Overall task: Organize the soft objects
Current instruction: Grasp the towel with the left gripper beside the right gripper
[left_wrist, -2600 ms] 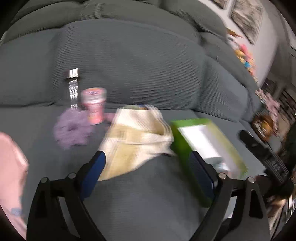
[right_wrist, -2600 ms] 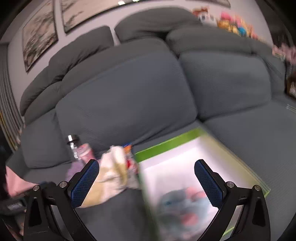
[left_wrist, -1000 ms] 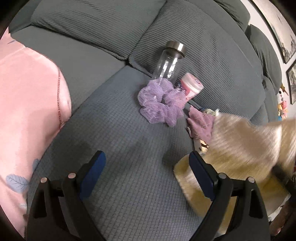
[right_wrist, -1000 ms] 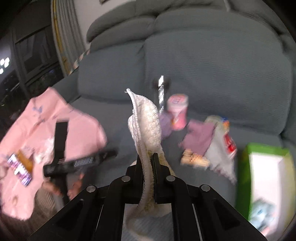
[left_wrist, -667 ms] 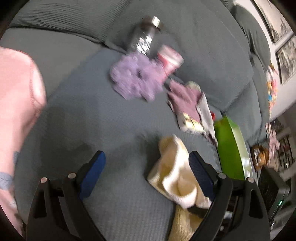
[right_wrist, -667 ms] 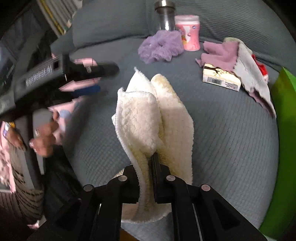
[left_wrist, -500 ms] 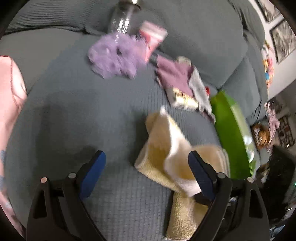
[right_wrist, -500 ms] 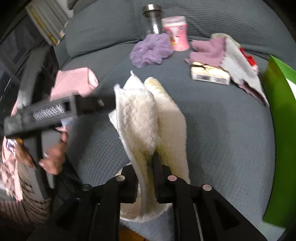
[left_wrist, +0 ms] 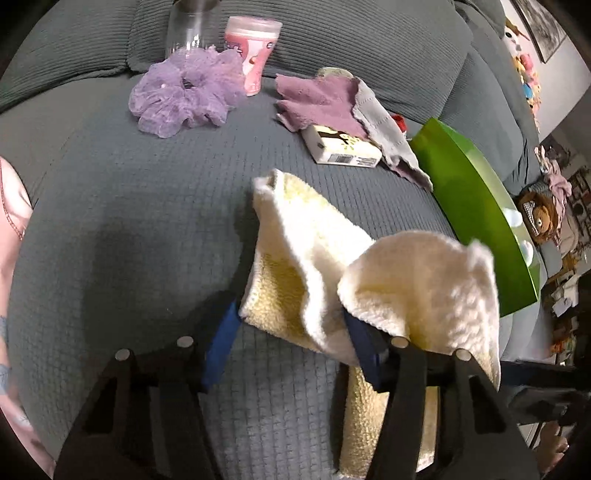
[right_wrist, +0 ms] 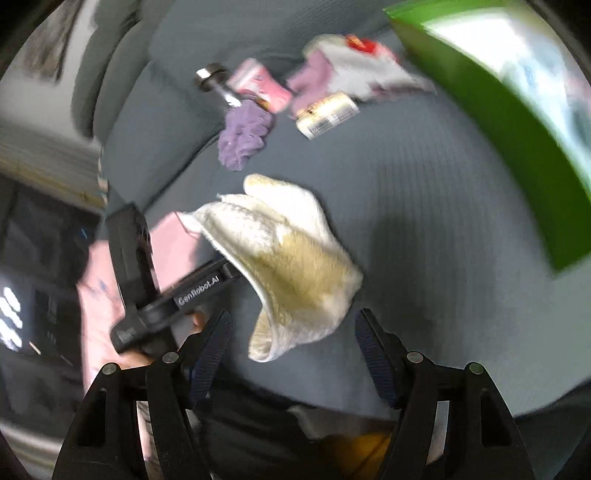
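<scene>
- Left gripper [left_wrist: 291, 341]: jaws stand partly apart around the near edge of the cream towel [left_wrist: 369, 266]. The cloth bulges up between and over the blue pads [left_wrist: 221, 341]; whether the pads actually pinch it cannot be told from the left wrist view.
- Right gripper [right_wrist: 293, 349]: jaws wide apart, nothing between them. It hovers above the sofa seat [right_wrist: 424, 229], with the towel [right_wrist: 291, 258] lying just beyond its fingertips.
- Cream towel: crumpled in a loose fold on the grey sofa seat [left_wrist: 129, 221], near the front edge — pale fleece side up, a yellower side showing in the fold. In the right wrist view the left gripper [right_wrist: 225, 271] meets it at its left edge.
- Green box [left_wrist: 476, 206]: right of the towel, open; in the right wrist view its pale inside [right_wrist: 517, 48] shows, blurred.
- Far side of the seat, left to right: purple scrunchie [left_wrist: 184, 92], with a clear bottle [left_wrist: 188, 26] and a pink cup [left_wrist: 253, 48] just behind it; then a mauve cloth [left_wrist: 321, 99] under a grey cloth [left_wrist: 384, 125], both draped partly over a small white carton [left_wrist: 340, 149].
- Pink fabric [left_wrist: 11, 206] at the left edge of the left wrist view — what it is cannot be told.
- The right wrist view is motion-blurred; fine detail there is unreliable.
</scene>
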### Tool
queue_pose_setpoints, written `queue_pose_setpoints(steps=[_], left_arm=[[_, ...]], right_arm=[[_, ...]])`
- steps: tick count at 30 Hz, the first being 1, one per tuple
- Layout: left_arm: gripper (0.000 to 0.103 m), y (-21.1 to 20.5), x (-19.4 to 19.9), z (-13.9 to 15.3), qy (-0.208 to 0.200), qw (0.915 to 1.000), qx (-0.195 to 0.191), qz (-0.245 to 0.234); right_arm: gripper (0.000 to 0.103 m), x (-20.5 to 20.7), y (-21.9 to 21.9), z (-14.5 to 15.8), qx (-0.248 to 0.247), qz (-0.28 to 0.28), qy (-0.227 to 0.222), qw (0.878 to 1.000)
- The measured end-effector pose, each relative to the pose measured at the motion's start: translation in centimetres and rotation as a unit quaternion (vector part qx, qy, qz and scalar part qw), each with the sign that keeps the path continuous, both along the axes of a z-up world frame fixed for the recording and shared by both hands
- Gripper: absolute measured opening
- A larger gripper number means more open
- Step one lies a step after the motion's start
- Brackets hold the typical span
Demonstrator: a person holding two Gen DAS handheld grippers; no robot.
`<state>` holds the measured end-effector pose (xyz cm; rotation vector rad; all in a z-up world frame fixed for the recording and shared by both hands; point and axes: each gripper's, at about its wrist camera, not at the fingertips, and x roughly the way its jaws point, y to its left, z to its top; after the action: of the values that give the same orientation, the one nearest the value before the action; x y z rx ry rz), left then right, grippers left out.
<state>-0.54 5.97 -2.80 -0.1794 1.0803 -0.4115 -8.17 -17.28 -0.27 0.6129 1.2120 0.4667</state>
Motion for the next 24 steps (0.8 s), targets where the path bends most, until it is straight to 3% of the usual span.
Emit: queue_pose_setpoints(steps=[3, 8, 9, 11, 17, 24], left_arm=[[0.046, 0.0, -0.3, 0.0, 0.010, 0.9998, -0.018, -0.007], [0.033, -0.6, -0.6, 0.0, 0.017, 0.9994, -0.025, -0.015], [0.029, -0.6, -0.6, -0.1, 0.020, 0.9994, -0.024, -0.013], [0.028, -0.5, -0.7, -0.1, 0.027, 0.9990, -0.033, -0.016], [0.026, -1.6, -1.2, 0.1, 0.015, 0.9992, -0.013, -0.035], [0.018, -2.1, -1.5, 0.0, 0.013, 0.9988, -0.016, -0.045]], right_arm=[[0.070, 0.5, 0.2, -0.9, 0.013, -0.035, 0.018, 0.999], [0.070, 2.8, 1.9, -2.0, 0.054, -0.035, 0.040, 0.997], [0.070, 3.5, 2.3, -2.1, 0.045, -0.036, 0.040, 0.998], [0.070, 4.2, 2.6, -2.4, 0.033, -0.044, 0.041, 0.998], [0.070, 6.4, 3.2, -3.3, 0.033, -0.057, 0.059, 0.996], [0.070, 8.6, 4.7, -3.0, -0.018, -0.040, 0.041, 0.998]])
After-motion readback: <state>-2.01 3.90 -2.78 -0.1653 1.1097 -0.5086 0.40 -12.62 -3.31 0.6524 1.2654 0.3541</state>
